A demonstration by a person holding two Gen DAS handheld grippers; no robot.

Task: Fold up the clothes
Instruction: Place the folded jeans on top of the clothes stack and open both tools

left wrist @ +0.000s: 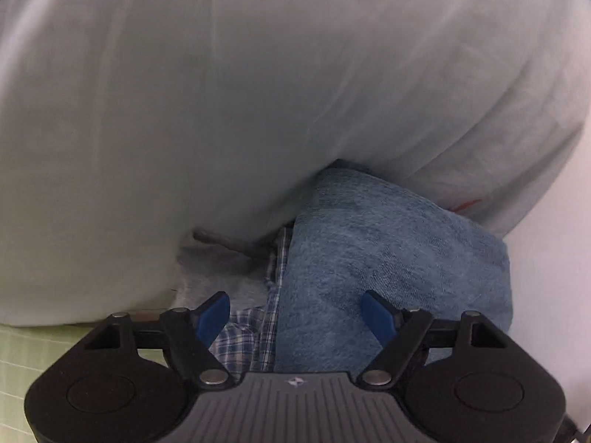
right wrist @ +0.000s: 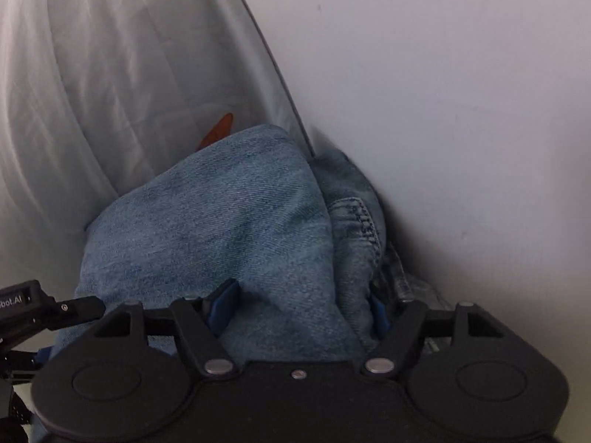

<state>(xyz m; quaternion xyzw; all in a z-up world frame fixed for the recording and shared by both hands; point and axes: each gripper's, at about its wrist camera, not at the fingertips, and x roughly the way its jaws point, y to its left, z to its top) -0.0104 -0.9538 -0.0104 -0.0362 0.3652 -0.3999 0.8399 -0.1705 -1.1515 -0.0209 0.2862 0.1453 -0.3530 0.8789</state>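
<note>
A folded bundle of blue jeans (right wrist: 221, 214) lies against a pale hanging cloth (right wrist: 110, 74). My right gripper (right wrist: 301, 310) is open, and the denim bulges up between its blue pads (right wrist: 221, 306). In the left wrist view the same denim (left wrist: 388, 251) lies on the right, with a blue plaid garment (left wrist: 243, 336) and a grey cloth (left wrist: 218, 269) beside it. My left gripper (left wrist: 295, 313) stands open over the denim and plaid, its pads (left wrist: 212, 313) wide apart and pinching nothing. The pale cloth (left wrist: 258, 92) fills the upper view.
A white wall (right wrist: 443, 110) rises close on the right of the jeans. The pale cloth bears an orange mark (right wrist: 218, 131). A green gridded mat (left wrist: 22, 361) shows at the lower left. Part of the other gripper's black body (right wrist: 29, 306) enters from the left edge.
</note>
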